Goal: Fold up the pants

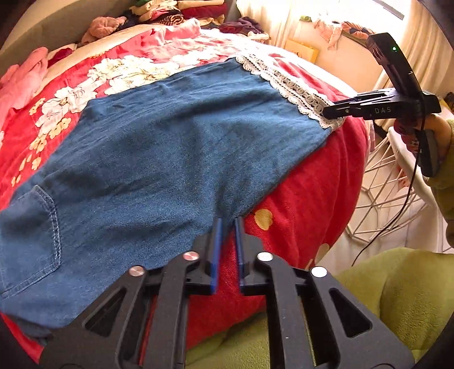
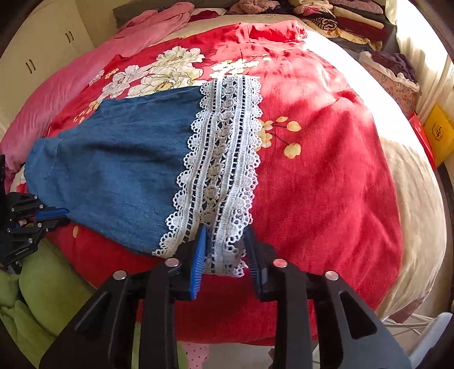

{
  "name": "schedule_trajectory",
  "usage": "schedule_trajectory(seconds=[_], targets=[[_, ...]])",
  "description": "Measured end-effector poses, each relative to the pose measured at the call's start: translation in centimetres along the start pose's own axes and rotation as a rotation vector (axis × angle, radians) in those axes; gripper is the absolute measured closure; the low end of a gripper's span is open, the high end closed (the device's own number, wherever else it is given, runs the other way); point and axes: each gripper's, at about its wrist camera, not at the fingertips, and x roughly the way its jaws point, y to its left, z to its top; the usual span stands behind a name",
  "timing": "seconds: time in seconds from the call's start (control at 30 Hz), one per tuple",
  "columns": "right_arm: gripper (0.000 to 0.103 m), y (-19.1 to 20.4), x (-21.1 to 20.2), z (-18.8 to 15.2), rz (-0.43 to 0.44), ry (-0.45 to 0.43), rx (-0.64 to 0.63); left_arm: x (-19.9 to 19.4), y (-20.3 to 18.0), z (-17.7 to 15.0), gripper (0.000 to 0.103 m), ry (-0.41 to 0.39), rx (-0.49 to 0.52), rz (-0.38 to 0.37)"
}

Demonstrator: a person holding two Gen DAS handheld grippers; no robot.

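Blue denim pants (image 1: 176, 147) with a white lace hem (image 1: 295, 90) lie flat on a red floral blanket (image 1: 306, 181). My left gripper (image 1: 227, 224) sits at the pants' near edge, around the crotch; its jaws stand a narrow gap apart with no cloth clearly between them. It also shows in the right wrist view (image 2: 63, 217). My right gripper (image 2: 225, 235) is open, its jaws on either side of the lace hem (image 2: 224, 159) at the near edge. It also shows in the left wrist view (image 1: 326, 112), at the hem's corner. The denim (image 2: 119, 161) spreads to the left.
The blanket covers a bed (image 2: 411, 198) with piled clothes (image 2: 354, 22) at the far end. A green cushion (image 1: 397, 298) lies below the bed's near edge. A white wire rack (image 1: 391, 193) stands to the right. Pink bedding (image 2: 85, 71) lies at the left.
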Motion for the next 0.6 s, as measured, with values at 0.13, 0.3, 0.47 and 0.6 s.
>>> schedule_trajectory(seconds=[0.13, 0.3, 0.47, 0.6], targets=[[0.069, 0.2, -2.2, 1.1, 0.015, -0.097, 0.01, -1.9, 0.5, 0.1, 0.069, -0.057, -0.03, -0.01], [0.069, 3.5, -1.0, 2.6, 0.089, -0.111, -0.063, -2.8, 3.3, 1.1, 0.056, -0.106, -0.108, 0.096], [0.064, 4.7, 2.7, 3.2, 0.079, -0.026, -0.058, -0.5, 6.9, 0.0, 0.048, -0.026, -0.265, 0.117], [0.064, 3.6, 4.4, 2.8, 0.098, 0.006, -0.004, -0.8, 8.2, -0.4, 0.048, -0.055, -0.327, 0.052]])
